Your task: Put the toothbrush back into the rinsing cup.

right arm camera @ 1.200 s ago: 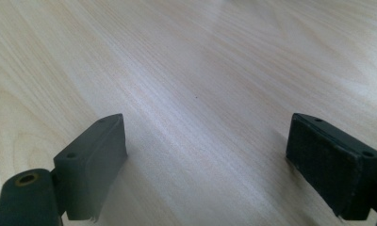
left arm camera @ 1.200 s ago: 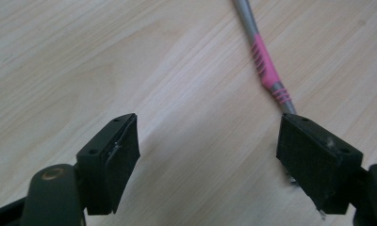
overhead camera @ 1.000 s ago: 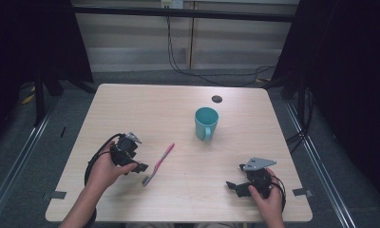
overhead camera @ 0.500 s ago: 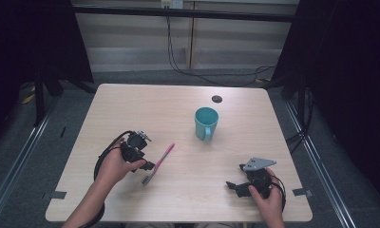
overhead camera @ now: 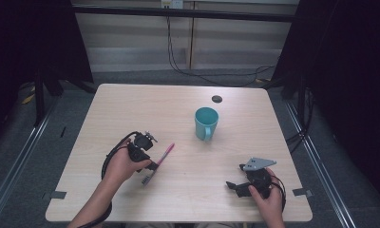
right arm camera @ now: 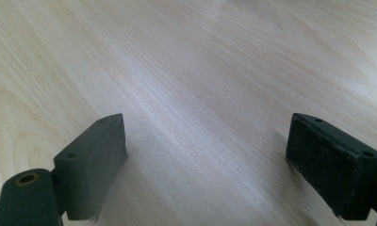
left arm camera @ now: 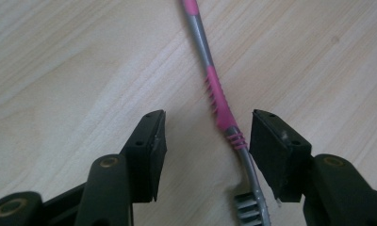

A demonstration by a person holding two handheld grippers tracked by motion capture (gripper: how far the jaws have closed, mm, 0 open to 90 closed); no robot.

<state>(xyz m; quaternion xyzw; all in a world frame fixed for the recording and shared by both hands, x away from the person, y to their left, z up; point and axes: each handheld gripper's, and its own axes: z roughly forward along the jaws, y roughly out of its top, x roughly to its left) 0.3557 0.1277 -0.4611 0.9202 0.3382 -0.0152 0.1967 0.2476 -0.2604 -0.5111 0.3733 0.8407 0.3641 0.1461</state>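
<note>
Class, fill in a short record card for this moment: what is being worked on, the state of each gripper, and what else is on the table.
work: picking up the toothbrush
toothbrush: pink and grey, flat on the table, bristle end toward the person
left gripper: open, jaws either side of the toothbrush neck, not closed on it
right gripper: open, holding nothing, over bare wood
mug: teal, upright, apart from the toothbrush
</note>
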